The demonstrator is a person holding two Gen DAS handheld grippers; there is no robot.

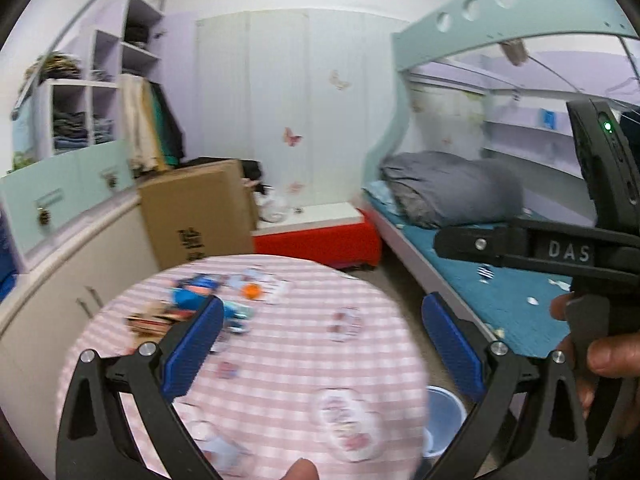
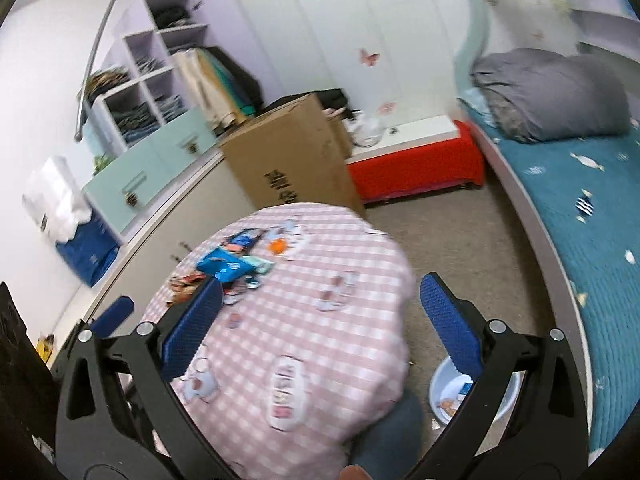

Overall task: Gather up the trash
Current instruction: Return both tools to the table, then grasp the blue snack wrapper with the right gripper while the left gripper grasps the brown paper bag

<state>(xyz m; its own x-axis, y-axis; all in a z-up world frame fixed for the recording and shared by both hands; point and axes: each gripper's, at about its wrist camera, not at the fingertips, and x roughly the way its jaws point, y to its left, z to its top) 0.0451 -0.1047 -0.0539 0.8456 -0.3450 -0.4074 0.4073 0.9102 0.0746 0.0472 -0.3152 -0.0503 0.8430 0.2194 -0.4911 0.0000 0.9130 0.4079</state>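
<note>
Hovering: left gripper [image 1: 322, 344] and right gripper [image 2: 320, 320] above round table [image 2: 360, 304], both blurred
Left gripper: jaws spread wide, holding nothing
Right gripper: jaws spread wide, holding nothing
Trash: wrappers [image 2: 226, 264] piled at far left of table; orange piece [image 2: 277, 245] just right of them
Bin: pale blue bin [image 2: 440, 384] on floor, near right of table, scraps inside
Room: cardboard box [image 2: 292, 160] beyond table, bed [image 2: 580, 208] right

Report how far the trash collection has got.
Done: the bin on the floor beside the table already holds a few scraps. In hand: nothing; the left gripper and right gripper are both open and empty above the table. Left: the wrapper pile and an orange piece on the far side of the tabletop.
</note>
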